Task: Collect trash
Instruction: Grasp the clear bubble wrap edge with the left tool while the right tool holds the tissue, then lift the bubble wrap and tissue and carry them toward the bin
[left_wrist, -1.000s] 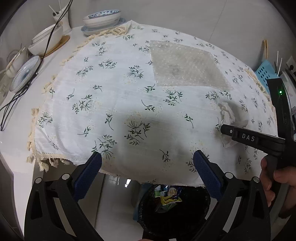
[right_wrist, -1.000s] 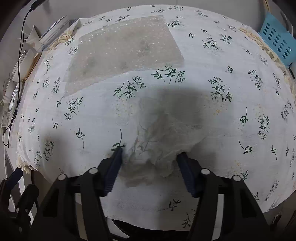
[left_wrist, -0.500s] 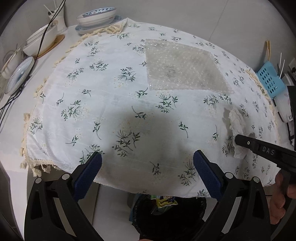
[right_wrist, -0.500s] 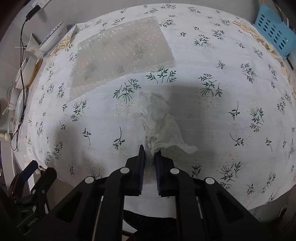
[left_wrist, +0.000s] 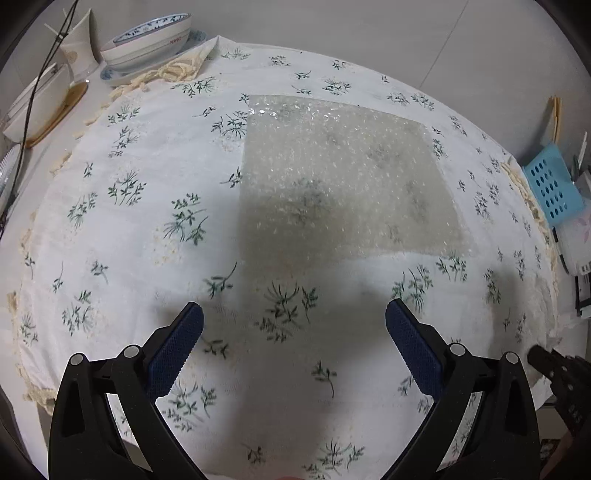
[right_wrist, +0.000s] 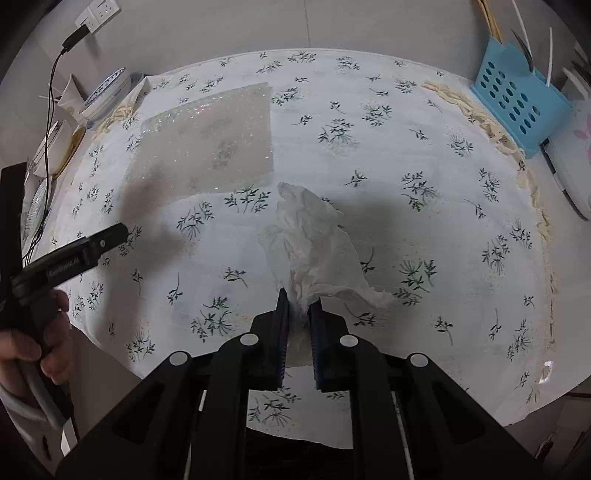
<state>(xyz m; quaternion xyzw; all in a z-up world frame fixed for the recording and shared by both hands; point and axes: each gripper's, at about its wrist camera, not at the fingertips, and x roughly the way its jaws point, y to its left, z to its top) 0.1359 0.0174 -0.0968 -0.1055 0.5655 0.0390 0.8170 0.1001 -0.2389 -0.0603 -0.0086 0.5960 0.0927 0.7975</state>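
my right gripper (right_wrist: 298, 308) is clamped on the crumpled tissue (right_wrist: 314, 243), which hangs out over the floral cloth (right_wrist: 424, 229) on the desk. my left gripper (left_wrist: 294, 334) has its fingers spread wide, just short of the bubble wrap sheet (left_wrist: 343, 177) lying flat.

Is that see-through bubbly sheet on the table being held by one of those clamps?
No, the bubble wrap sheet lies flat on the tablecloth, ahead of the open left gripper.

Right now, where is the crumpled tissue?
In the right wrist view, the crumpled tissue is pinched in the right gripper, above the floral tablecloth, just right of the bubble wrap sheet.
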